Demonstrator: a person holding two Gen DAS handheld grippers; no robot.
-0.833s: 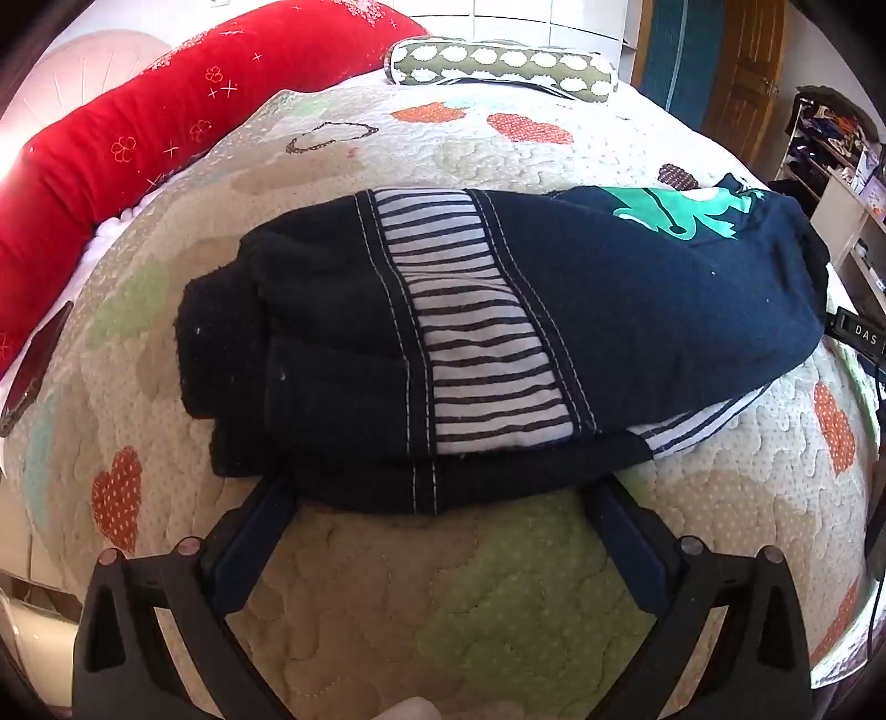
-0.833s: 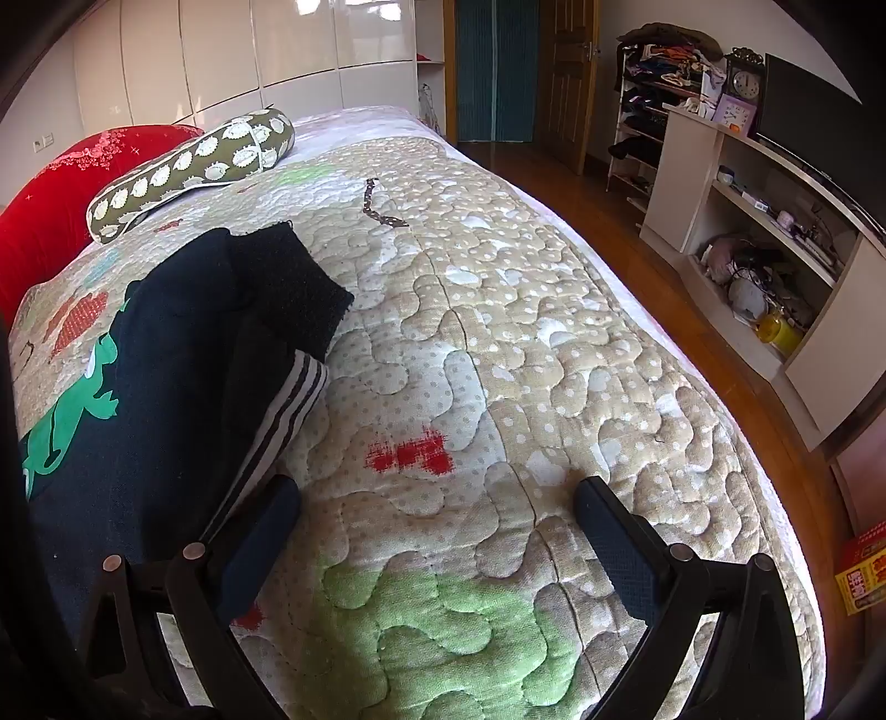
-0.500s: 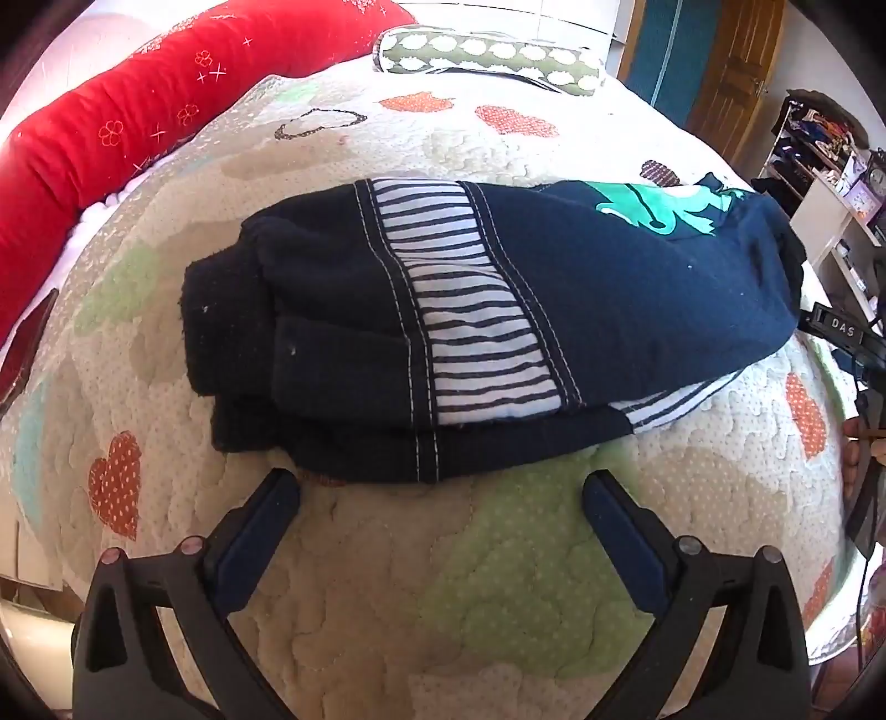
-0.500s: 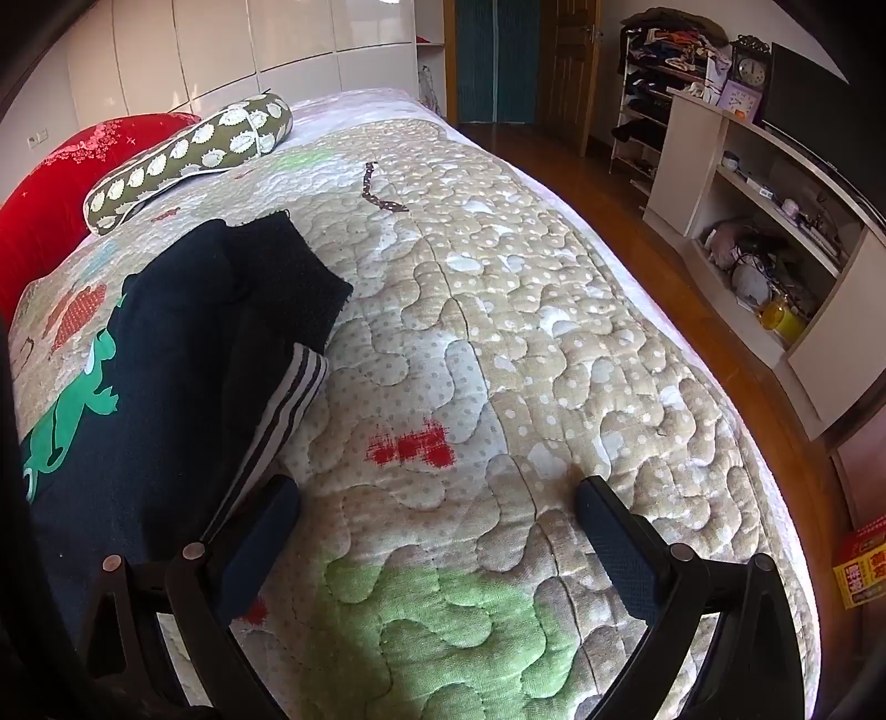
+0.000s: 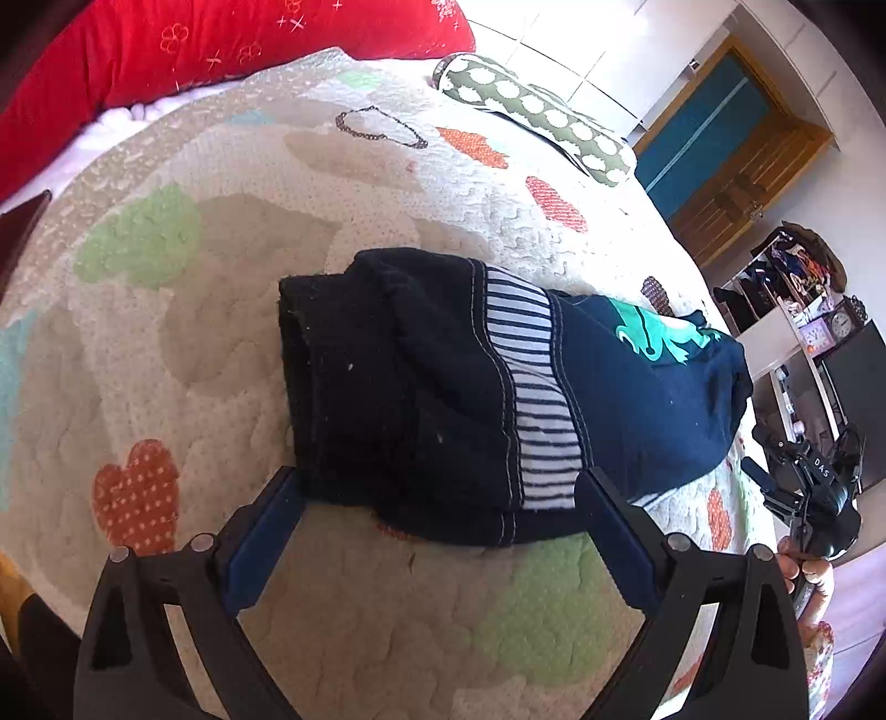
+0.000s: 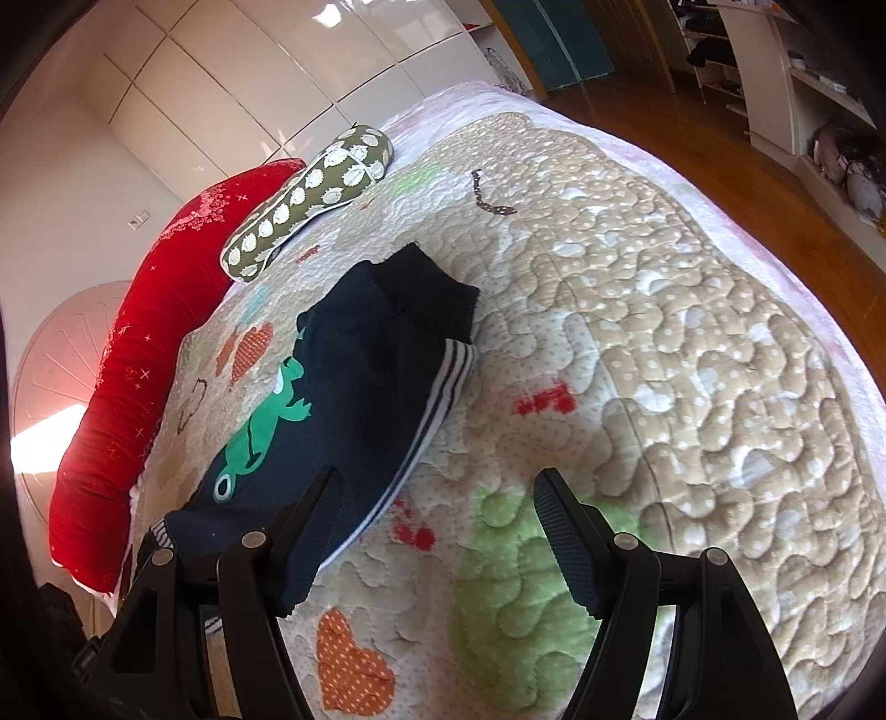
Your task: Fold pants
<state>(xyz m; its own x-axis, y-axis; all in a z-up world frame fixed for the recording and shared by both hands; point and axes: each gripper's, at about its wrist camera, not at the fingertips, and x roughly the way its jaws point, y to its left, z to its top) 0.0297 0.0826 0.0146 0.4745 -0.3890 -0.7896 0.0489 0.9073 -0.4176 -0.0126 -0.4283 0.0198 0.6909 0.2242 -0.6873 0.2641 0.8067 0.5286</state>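
The only writing I can read is "DAS" on my right gripper [image 5: 819, 487], seen from the left wrist. The pants [image 5: 498, 399] lie folded on the quilt [image 5: 166, 332], green frog print up. My left gripper [image 5: 437, 498] gapes wide, empty, at their near edge. My right one is spread wide too, holding nothing, with bare quilt stretching to the bed's far edge.

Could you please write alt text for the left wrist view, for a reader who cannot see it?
Folded dark navy pants, with a striped panel and a green frog print, lie on a quilted bedspread. The open left claw sits at their near edge, gripping nothing. A red pillow and a green patterned bolster lie beyond.
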